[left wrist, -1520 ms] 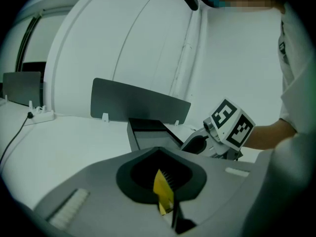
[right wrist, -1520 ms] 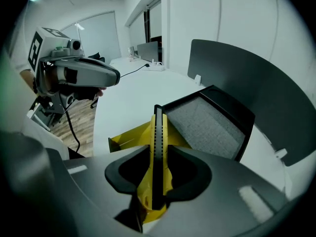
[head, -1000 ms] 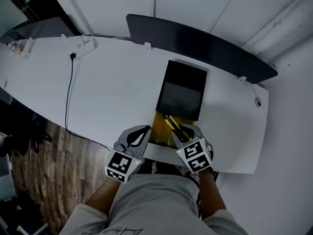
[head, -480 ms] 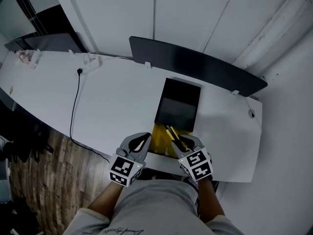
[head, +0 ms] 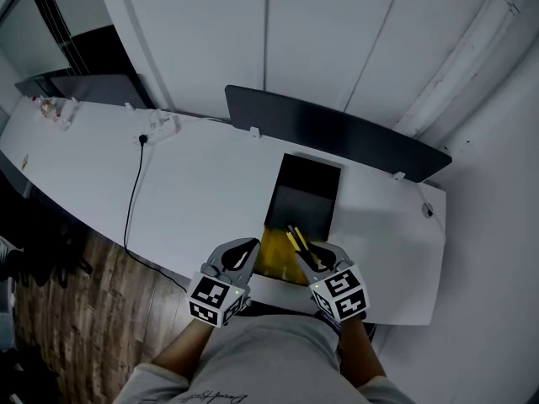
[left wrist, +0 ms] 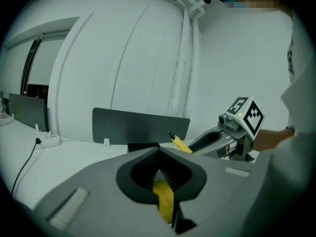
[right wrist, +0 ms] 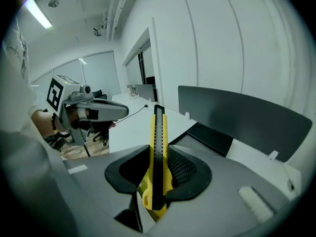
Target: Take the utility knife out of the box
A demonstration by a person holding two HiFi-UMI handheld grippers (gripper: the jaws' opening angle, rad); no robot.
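Head view: the right tool (head: 318, 259) has the utility knife (head: 296, 241) clamped between its jaws. The knife sits over the yellow inside of the box (head: 274, 259), at the near edge of the white bench (head: 194, 192). Its long axis runs out past the tool's tips, up and a little left in the picture, with the tip towards the raised black lid (head: 307, 194). The left tool (head: 238, 253) hovers just beside the box's left side. Bare bench lies to either side of the box.

Left gripper view: this tool's jaws meet at the tips and nothing is pinched there. A strip of yellow shows through the slot beneath them — I take it for the box lining, though I cannot be sure. Off to the right the other tool holds the knife, which slants up and to the left, apart from this tool.

Right gripper view: the jaws stand fairly wide, yet they are pressed on the knife's yellow body. The black slider faces the camera, and the knife stands straight along the tool's own line. The lid and the bench lie beyond it.

My judgement is that the knife already looks free of the box. The next move turns on carrying it sideways, across its long axis, towards open bench — a job for the right hand, since it alone holds the knife.
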